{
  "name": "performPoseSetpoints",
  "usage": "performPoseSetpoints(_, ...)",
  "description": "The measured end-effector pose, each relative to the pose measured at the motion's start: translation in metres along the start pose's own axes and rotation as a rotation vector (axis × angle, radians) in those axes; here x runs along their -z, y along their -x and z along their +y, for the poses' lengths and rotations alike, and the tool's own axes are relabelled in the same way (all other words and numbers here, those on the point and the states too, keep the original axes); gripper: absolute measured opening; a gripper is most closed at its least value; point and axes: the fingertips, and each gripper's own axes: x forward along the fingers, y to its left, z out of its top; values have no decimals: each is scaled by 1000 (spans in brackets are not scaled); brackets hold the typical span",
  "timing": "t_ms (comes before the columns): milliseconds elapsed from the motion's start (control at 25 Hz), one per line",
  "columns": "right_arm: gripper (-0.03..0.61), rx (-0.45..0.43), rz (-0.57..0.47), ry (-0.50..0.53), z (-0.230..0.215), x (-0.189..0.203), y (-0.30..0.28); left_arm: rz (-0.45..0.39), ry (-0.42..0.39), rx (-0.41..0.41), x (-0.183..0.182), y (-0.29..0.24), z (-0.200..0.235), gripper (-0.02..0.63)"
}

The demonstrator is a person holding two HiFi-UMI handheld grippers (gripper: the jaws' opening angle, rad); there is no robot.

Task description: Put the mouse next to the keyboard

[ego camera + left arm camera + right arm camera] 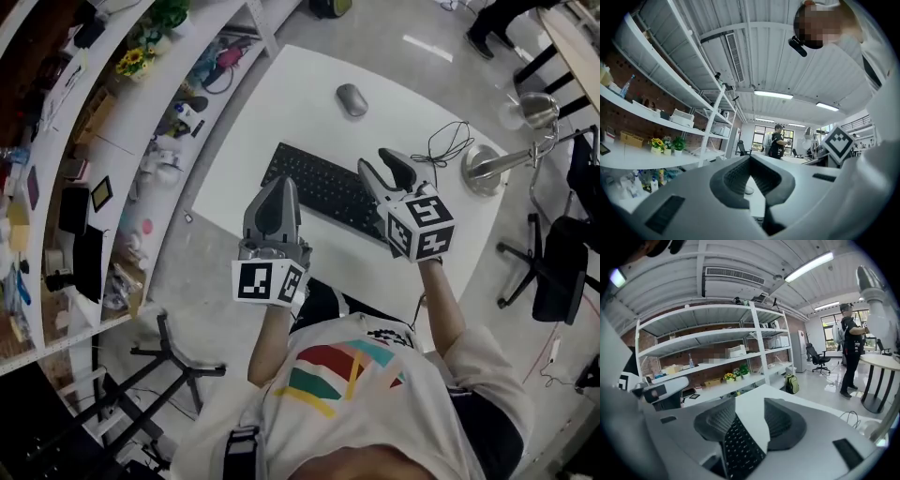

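Note:
A grey mouse (352, 99) lies on the white table (281, 103) near its far edge, well beyond the black keyboard (323, 187). My left gripper (283, 185) hovers over the keyboard's near left end, its jaws together and holding nothing. In the left gripper view the left gripper (750, 161) points towards the mouse (748, 190), which shows small through the gap behind the tips. My right gripper (377, 159) hangs over the keyboard's right end, jaws apart and empty. The right gripper view looks past the right gripper (750, 401) down onto the keyboard (740, 446).
A desk lamp with a round metal base (484, 169) and a thin black cable (448, 142) occupy the table's right side. Cluttered white shelves (112, 122) run along the left. Office chairs (553, 262) stand at the right. A person (851, 348) stands further off.

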Motion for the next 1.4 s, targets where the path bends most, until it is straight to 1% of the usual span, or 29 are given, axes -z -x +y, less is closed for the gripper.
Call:
performPoseSetpoints(40,200,16,-2,11,-9,-4,-16,8,4,12,3,-11,5,43)
performPoseSetpoints(80,239,28,1,16,-18,-7,-32,16,6,22,7,-22,9,43)
performPoseSetpoints(160,281,51,30,22,-39,-6,-68,33,7,40,13,-43,18,43)
performPoseSetpoints(280,292,103,113,33,-77,3,-126,56,14,60,21,-72,35,43)
performPoseSetpoints(400,313,148,193,35,-113,20,-181,101,31,74,39,-96,56,43)
performPoseSetpoints(560,316,177,265,20,-142,42,-232,150,65,69,66,-116,82,43)
performPoseSetpoints(680,316,196,312,13,-157,55,-252,165,88,58,78,-125,97,43)
performPoseSetpoints(840,316,180,355,-34,-167,70,-273,182,102,51,91,-131,110,43)
performPoseSetpoints(1000,316,206,385,-78,-176,77,-280,185,114,51,97,-136,120,43)
performPoseSetpoints(1120,316,198,411,-102,-178,82,-284,190,120,51,101,-140,123,43)
performPoseSetpoints(1200,316,210,435,-82,-180,85,-285,192,124,53,104,-142,123,43)
performPoseSetpoints(1280,316,230,456,-41,-181,87,-285,191,129,53,106,-143,122,43)
performPoseSetpoints(1400,314,245,458,-23,-183,88,-285,187,135,52,107,-143,119,43)
